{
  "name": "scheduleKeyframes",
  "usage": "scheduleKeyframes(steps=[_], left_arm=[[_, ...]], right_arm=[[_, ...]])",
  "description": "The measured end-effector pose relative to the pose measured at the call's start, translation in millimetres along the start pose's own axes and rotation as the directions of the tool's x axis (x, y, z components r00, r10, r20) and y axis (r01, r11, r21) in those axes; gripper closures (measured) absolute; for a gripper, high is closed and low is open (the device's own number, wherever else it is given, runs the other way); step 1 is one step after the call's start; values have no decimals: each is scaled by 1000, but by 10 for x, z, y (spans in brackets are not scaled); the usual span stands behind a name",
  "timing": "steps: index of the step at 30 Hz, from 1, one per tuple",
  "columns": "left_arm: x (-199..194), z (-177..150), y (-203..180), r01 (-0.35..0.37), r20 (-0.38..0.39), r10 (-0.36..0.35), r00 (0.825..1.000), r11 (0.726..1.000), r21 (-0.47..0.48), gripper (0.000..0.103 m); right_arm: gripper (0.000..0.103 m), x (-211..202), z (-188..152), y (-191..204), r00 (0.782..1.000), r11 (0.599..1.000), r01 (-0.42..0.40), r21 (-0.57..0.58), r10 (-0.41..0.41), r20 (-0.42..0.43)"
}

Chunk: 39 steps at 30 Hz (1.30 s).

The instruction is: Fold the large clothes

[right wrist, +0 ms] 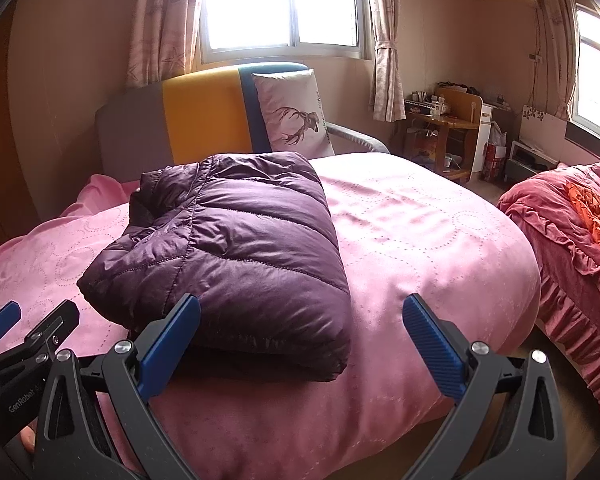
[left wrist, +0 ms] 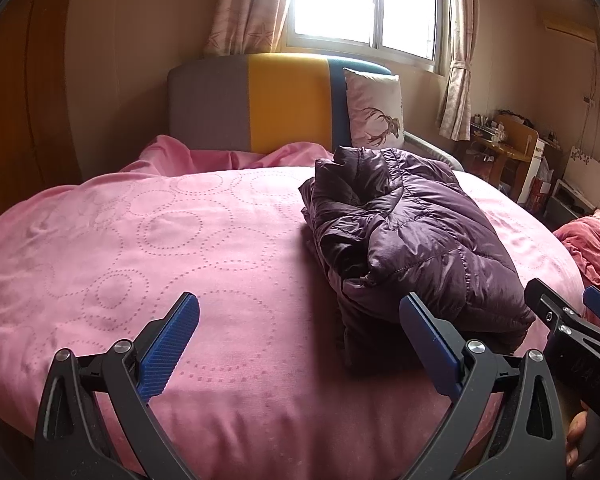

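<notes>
A dark purple quilted down jacket [left wrist: 412, 232] lies folded into a thick bundle on the pink bed cover [left wrist: 160, 240]. It also shows in the right wrist view [right wrist: 236, 252]. My left gripper [left wrist: 300, 340] is open and empty, hovering over the cover just in front of the jacket's near left edge. My right gripper [right wrist: 300, 340] is open and empty, just in front of the jacket's near right corner. The right gripper also shows at the right edge of the left wrist view [left wrist: 572, 320]. The left gripper shows at the lower left of the right wrist view [right wrist: 24, 332].
The pink bed cover [right wrist: 420, 240] fills the bed. A grey, yellow and blue headboard [left wrist: 260, 100] and a deer-print pillow [left wrist: 376, 110] stand at the far end. A second bed with red ruffled bedding [right wrist: 572, 240] is to the right. A wooden desk [right wrist: 448, 128] stands by the window.
</notes>
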<state>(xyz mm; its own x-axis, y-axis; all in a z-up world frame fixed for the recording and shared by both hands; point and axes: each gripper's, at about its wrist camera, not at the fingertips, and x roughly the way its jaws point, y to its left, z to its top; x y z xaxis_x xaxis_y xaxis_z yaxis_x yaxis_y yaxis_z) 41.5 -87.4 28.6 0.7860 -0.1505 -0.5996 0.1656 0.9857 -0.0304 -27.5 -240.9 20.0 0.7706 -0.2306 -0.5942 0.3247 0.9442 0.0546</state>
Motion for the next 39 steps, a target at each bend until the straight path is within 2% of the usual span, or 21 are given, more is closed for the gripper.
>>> scheduleKeyframes(steps=[11, 15, 20, 39], left_arm=[[-51, -5, 3, -7, 19, 7, 1000, 1000, -4, 4], [-30, -15, -26, -42, -3, 42, 999, 999, 18, 4], [12, -40, -4, -27, -44, 27, 999, 1000, -2, 4], [-11, -50, -60, -14, -63, 14, 998, 1000, 6, 4]], right_arm=[[2, -36, 4, 28, 1000, 1000, 0, -7, 0, 13], [2, 67, -18, 57, 996, 1000, -16, -5, 15, -83], [2, 165, -78, 67, 990, 1000, -4, -6, 3, -141], [2, 97, -33, 104, 994, 998, 21, -52, -26, -104]])
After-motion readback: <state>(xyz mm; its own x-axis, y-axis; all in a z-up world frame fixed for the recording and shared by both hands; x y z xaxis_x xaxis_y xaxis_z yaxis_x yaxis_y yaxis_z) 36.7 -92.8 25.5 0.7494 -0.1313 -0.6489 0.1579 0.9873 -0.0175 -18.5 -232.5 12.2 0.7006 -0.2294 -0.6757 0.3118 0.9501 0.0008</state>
